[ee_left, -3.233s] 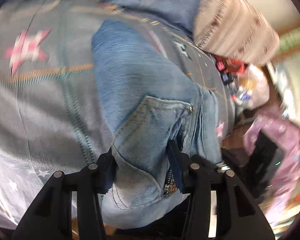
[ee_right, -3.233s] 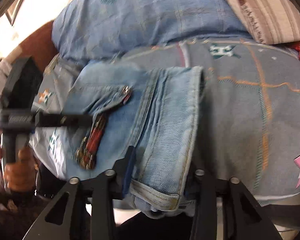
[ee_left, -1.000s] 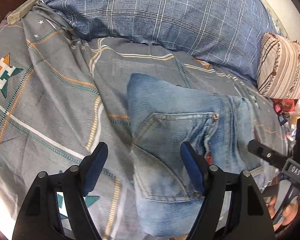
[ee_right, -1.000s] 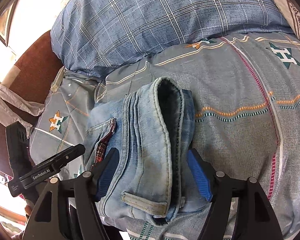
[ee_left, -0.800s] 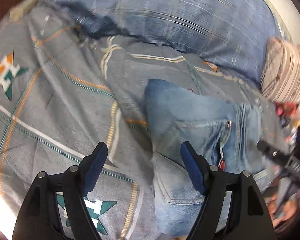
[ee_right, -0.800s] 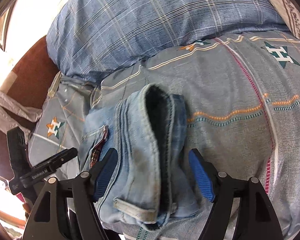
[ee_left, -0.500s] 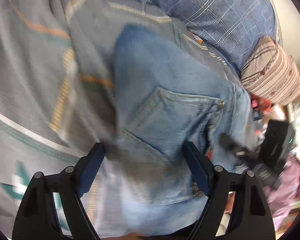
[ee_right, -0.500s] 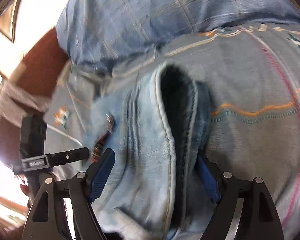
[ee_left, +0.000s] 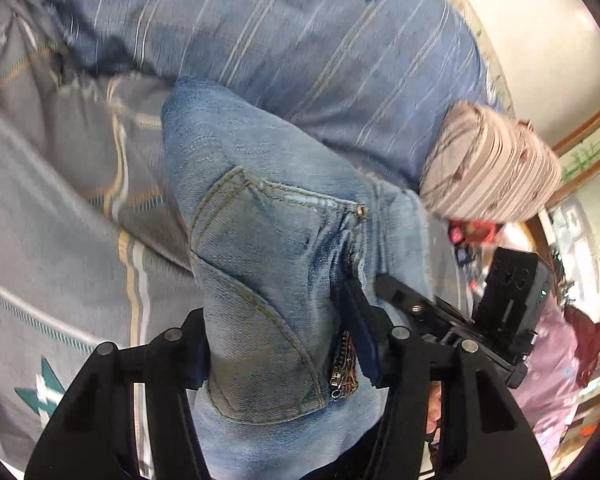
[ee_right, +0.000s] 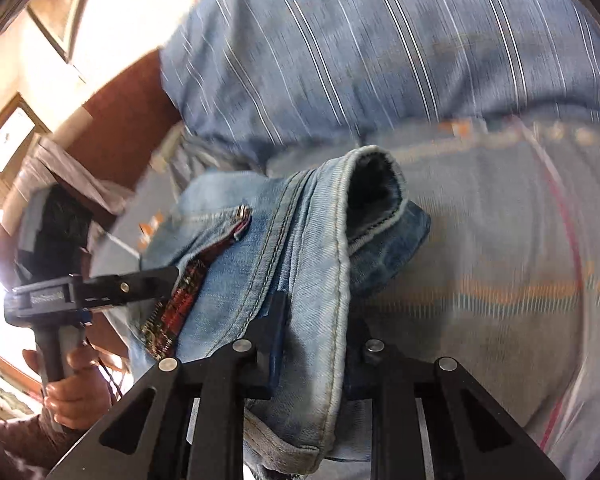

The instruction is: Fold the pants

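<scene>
- The folded jeans (ee_left: 268,264) lie on the bed sheet (ee_left: 60,208), just before the pillow (ee_left: 300,52).
- The left tongs (ee_left: 284,344) are closing around the pocket end, the right tongs (ee_right: 312,344) on the waistband edge, probably to lift both ends together.
- No containers show.

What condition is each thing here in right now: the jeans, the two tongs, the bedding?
Jeans: folded into a thick bundle, gripped at both ends.
Left tongs: closing, denim between the fingers, pads pressing it.
Right tongs: closing, pinching the jeans' layered edge.
Zipper: exposed at the bundle's side.
Bedsheet: spread out, slightly rumpled.
Blue pillow: lying behind the jeans.
Striped pillow: lying at the bed's edge.
</scene>
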{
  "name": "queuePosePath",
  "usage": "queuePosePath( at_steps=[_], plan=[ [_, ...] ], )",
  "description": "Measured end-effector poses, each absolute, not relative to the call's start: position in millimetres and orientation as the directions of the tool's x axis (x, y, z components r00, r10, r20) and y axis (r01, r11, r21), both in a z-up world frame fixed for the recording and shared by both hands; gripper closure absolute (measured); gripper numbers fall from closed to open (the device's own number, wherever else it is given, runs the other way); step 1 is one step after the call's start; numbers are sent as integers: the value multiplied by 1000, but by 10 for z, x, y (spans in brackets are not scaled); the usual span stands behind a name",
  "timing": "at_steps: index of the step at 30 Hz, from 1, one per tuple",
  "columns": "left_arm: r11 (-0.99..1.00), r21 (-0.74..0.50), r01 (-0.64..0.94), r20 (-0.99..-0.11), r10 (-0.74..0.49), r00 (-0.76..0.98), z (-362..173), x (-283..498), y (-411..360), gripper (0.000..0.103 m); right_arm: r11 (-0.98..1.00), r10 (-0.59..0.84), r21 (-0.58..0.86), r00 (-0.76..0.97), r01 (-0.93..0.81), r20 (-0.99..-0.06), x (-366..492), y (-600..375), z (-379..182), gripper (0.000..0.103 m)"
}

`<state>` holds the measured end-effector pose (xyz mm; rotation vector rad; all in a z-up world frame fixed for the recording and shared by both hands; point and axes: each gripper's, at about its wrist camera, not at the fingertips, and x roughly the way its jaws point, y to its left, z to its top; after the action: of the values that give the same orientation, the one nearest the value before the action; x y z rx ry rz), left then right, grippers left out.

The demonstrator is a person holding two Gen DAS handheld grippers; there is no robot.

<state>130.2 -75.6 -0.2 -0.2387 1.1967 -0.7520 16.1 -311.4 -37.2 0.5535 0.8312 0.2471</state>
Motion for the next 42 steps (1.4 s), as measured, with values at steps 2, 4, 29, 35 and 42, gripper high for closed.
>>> queuePosePath(
  at_steps=[2,4,29,35,42],
  plan=[
    [754,-525,395,-759,-625,184,-35,1488,-820,47,845,395,535,692,-16,-604,284,-3154,-209,82],
    [784,-492,378,-785,-587,196,-193,1595,-886,40,854,368,520,710,-3,-601,434,-3202,-191,82],
    [952,-83,296,-844,-225,486,-583,835,-621,13,946,-42,179,649,269,-759,50,-2762,-403,0],
    [960,41,278,-777,-144,613,-565,523,-592,13,959,-114,98,675,267,-729,-260,-2540,-379,0],
    [963,104,247,-777,-77,625,-542,462,-534,13,959,-167,43,678,281,-716,-502,-2513,-419,0]
  ],
)
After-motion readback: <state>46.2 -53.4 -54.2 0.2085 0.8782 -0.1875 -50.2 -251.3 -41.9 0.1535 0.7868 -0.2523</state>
